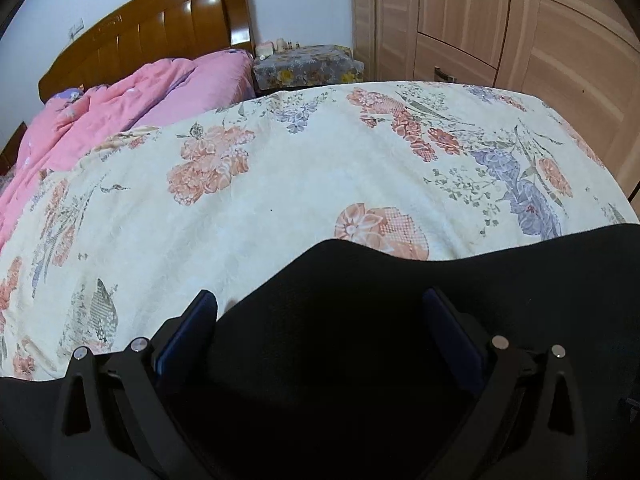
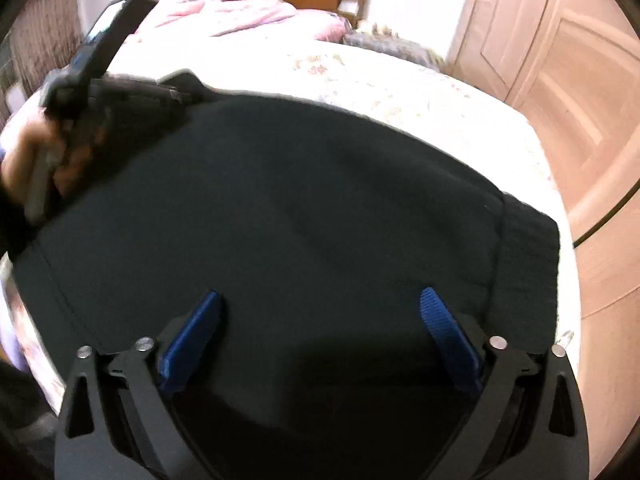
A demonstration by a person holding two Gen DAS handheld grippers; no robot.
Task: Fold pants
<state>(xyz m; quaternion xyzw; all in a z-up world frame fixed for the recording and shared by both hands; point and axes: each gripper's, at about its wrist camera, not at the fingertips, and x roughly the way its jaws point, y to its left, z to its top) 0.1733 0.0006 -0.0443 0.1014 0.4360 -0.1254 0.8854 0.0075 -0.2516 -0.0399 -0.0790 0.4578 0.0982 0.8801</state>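
The black pants point(image 2: 288, 208) lie spread on a floral bedspread point(image 1: 280, 184), with the ribbed waistband point(image 2: 528, 248) at the right in the right wrist view. My right gripper point(image 2: 322, 300) hovers over the dark cloth, its blue pads wide apart with nothing pinched between them. In the left wrist view the pants point(image 1: 400, 280) fill the lower part, their wavy edge lying on the bedspread. My left gripper point(image 1: 320, 300) stands open above that edge. The other gripper point(image 2: 100, 52), held by a hand, shows at the upper left of the right wrist view.
A pink quilt point(image 1: 120, 100) is bunched at the wooden headboard point(image 1: 160, 36). A cloth-covered nightstand point(image 1: 308, 64) with small bottles stands beside the bed. Wooden wardrobe doors point(image 1: 500, 20) line the right side, and wooden floor point(image 2: 592, 184) runs past the bed's edge.
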